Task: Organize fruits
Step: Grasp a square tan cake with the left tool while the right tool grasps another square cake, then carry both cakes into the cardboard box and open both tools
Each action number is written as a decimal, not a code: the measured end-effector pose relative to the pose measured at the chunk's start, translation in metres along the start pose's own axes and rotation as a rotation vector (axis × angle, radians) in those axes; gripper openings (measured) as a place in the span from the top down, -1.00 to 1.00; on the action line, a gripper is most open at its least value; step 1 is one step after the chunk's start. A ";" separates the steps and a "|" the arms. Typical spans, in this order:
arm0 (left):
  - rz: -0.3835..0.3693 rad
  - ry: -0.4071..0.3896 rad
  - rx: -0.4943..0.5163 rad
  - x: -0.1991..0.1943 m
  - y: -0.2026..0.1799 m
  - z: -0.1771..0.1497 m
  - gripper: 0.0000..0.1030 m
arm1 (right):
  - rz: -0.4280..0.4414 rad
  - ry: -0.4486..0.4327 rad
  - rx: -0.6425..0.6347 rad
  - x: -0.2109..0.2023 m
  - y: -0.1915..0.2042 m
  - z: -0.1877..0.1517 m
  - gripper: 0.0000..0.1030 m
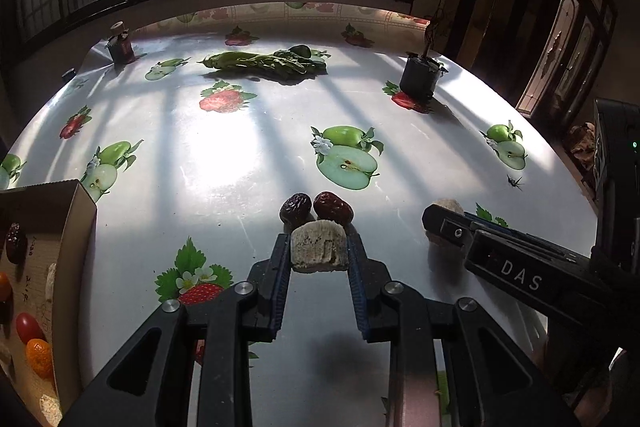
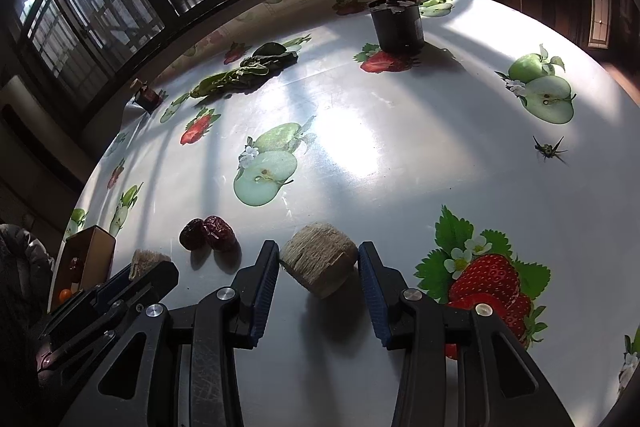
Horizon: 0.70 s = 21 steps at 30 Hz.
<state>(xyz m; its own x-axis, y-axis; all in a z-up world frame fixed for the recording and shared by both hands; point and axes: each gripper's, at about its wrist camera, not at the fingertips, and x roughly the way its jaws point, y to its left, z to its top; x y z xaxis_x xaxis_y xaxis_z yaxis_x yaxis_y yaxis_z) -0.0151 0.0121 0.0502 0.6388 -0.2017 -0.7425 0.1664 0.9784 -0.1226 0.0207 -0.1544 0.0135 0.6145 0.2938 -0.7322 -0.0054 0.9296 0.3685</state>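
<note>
Left hand-held gripper [image 1: 319, 254] angled down, clamping beige chunk [image 1: 318, 246], right hand-held gripper [image 2: 319, 265] likewise gripping fibrous chunk [image 2: 319, 263]

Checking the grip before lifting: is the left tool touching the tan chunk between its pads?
Touching. The left wrist view shows the left tool pads pressed against both sides of the tan chunk.

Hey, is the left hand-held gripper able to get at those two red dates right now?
Probably not as things stand. The left hand-held gripper is shut on a beige chunk, so its jaws are full. The dates lie just beyond that chunk on the table with nothing else in between.
</note>
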 end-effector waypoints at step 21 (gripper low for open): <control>0.075 -0.106 -0.316 -0.127 0.178 -0.066 0.48 | -0.040 -0.075 0.019 -0.027 -0.004 -0.011 0.15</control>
<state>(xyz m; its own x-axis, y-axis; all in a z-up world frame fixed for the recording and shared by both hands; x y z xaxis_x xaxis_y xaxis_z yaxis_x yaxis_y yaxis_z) -0.1169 0.2145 0.0794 0.7175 -0.1161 -0.6868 -0.1147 0.9529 -0.2809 -0.0045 -0.1636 0.0255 0.6714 0.2388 -0.7016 0.0343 0.9356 0.3513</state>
